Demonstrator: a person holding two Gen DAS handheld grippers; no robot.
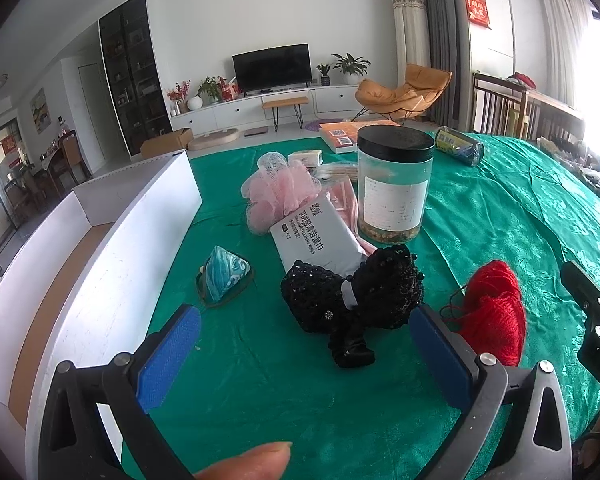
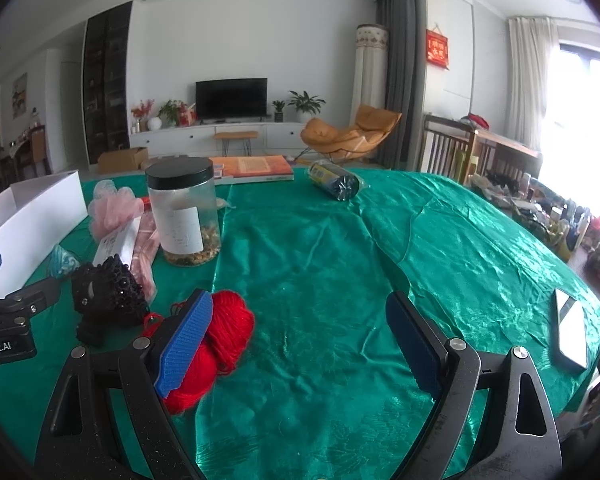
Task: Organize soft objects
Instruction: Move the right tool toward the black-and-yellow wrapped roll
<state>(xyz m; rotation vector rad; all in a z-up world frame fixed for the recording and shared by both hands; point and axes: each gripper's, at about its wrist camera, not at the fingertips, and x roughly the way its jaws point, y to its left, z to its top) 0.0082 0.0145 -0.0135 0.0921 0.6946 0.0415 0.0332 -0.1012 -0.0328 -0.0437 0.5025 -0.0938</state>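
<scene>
- Green satin cloth [image 1: 500, 216] is covering the whole table, wrinkling under daylight that is pouring in from the window side, with a living room lying beyond.
- Nearest the left camera, the left gripper [image 1: 306, 354] is hovering above the cloth with its blue pads spread wide and nothing between them.
- Just past it, the black beaded hair bow [image 1: 352, 292] is lying at about 12 o'clock of that gripper, between the two fingers' lines but touching neither.
- The red yarn ball [image 1: 496, 312] is sitting at roughly 2 o'clock, just beside the left gripper's right finger.
- In the right view, the right gripper [image 2: 300, 340] is also gaping, empty, with the yarn [image 2: 220, 336] showing behind its left pad; whether they are touching I cannot tell.
- A phone [image 2: 571, 332] is resting at 3 o'clock of the right gripper, near the table edge.
- A small teal pouch [image 1: 224, 278] is lying at 11 o'clock of the left gripper, near the white box [image 1: 112, 248] that is running along the 9 o'clock side.
- Farther on, a grey wipes pack [image 1: 314, 232] is leaning on a pink bath pouf [image 1: 280, 192], with a black-lidded clear jar [image 1: 394, 184] standing just beside them at 1 o'clock.
- Farthest, an orange book [image 2: 252, 168] and a dark rolled packet [image 2: 334, 180] are lying by the far edge.
</scene>
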